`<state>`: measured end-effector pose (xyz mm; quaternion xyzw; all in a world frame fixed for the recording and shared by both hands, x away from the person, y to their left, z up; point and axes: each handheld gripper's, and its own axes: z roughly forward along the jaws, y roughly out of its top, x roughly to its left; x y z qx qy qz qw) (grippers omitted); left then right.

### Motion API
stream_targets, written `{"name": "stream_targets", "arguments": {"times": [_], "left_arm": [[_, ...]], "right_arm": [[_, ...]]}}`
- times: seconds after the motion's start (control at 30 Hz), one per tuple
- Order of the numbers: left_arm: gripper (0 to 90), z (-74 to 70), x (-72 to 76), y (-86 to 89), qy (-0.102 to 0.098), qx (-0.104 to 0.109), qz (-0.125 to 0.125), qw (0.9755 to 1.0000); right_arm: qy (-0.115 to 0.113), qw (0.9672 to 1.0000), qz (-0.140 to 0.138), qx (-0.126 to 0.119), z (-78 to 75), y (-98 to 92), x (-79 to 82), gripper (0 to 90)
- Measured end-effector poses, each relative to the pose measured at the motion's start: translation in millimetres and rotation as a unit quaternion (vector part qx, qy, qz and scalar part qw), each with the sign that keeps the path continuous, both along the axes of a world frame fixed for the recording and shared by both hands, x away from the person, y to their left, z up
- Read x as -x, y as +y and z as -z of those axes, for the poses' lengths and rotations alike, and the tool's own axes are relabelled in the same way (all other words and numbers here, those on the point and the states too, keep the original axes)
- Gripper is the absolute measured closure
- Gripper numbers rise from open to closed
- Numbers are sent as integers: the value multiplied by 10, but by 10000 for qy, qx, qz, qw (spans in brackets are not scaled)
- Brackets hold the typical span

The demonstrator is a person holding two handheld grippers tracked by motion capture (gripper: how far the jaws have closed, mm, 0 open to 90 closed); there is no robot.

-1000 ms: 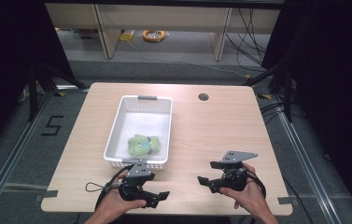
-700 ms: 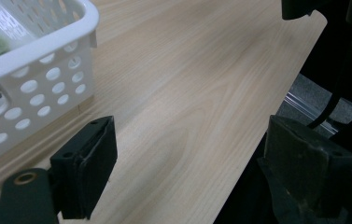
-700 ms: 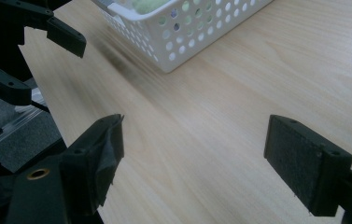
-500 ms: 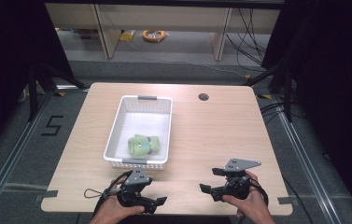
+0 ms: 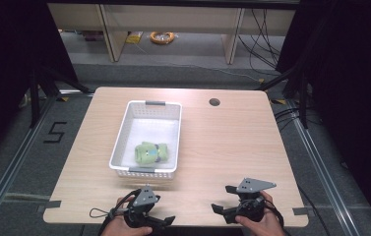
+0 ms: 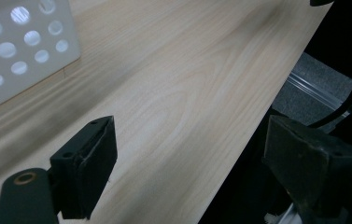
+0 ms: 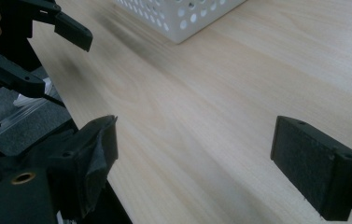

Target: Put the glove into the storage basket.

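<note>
Two grippers are sitting low at the near edge of the table (image 5: pixel 222 142), each in one of the person's hands. The left gripper (image 5: pixel 161 222) is pointing toward the right one, its jaws standing wide apart with nothing between them; in the left gripper view one jaw is hanging over the wood and the other past the table's edge. The right gripper (image 5: pixel 222 204) is pointing back toward the left, and its jaws have just been opening; they are gaping over bare wood, gripping nothing. A white basket (image 5: pixel 124 140) is resting on the left half of the table, just beyond the left gripper, and a green toy (image 5: pixel 149 153) is lying inside it near the front wall. Both grippers are staying clear of the basket and the toy.
</note>
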<state>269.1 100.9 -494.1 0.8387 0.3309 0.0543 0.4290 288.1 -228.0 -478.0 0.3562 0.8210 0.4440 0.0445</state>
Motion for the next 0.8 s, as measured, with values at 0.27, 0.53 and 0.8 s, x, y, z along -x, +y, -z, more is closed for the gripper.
{"name": "stream_targets", "arguments": {"times": [0.27,0.53,0.8], "left_arm": [[166,41,34,67,-34,-188,94,9998],[166,51,43,66,-17,-57,25,10000],[166,59,40,65,2,-70,41,10000]], "right_arm": [[-155,9995,-106,246,88,20,85,159],[-41,9992,-195,340,137,34,108,159],[-39,9988,-307,383,152,33,87,159]]}}
